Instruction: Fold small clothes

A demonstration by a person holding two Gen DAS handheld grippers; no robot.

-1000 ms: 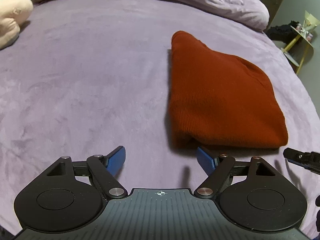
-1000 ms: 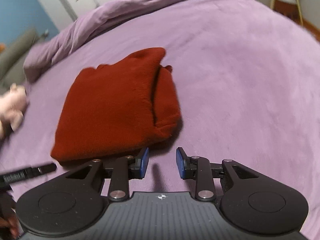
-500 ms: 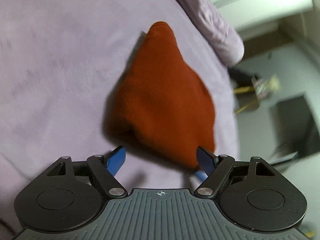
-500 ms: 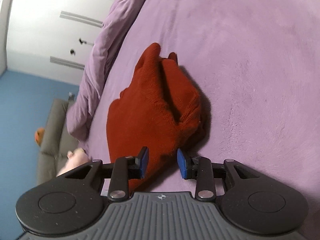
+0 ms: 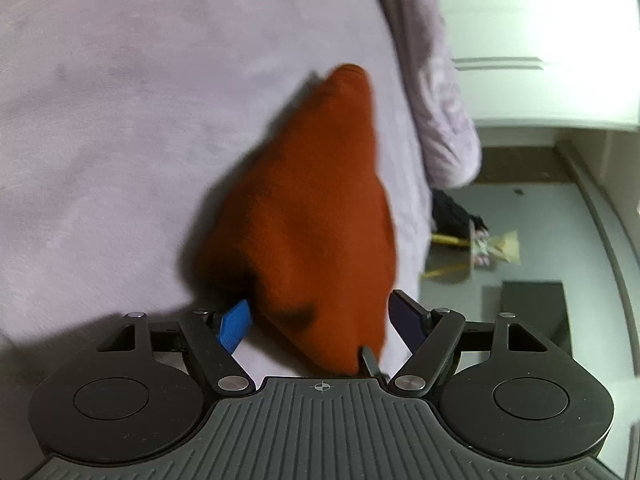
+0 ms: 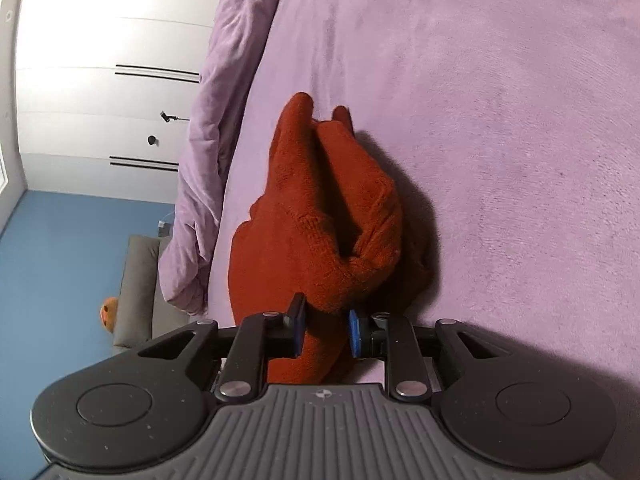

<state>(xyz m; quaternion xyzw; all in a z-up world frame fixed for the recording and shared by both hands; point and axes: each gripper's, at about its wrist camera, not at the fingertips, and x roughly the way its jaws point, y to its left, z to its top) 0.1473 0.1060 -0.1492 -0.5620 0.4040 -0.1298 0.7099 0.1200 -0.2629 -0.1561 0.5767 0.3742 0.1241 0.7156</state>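
step: near edge of folded rust sweater, at frame centre on the purple bedspread, being gripped | right gripper: just closing, clamped on cloth | left gripper: apart, straddling hem, just narrowing | next: left closure judged needed before lifting

Black tool — blue pads, silver screws.

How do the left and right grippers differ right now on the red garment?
The left gripper stands wide, its pads straddling the red garment's near edge without pressing; the right gripper has just been closing and pinches a bunched fold of the red garment between narrow jaws. Both sit low over the purple bedspread.
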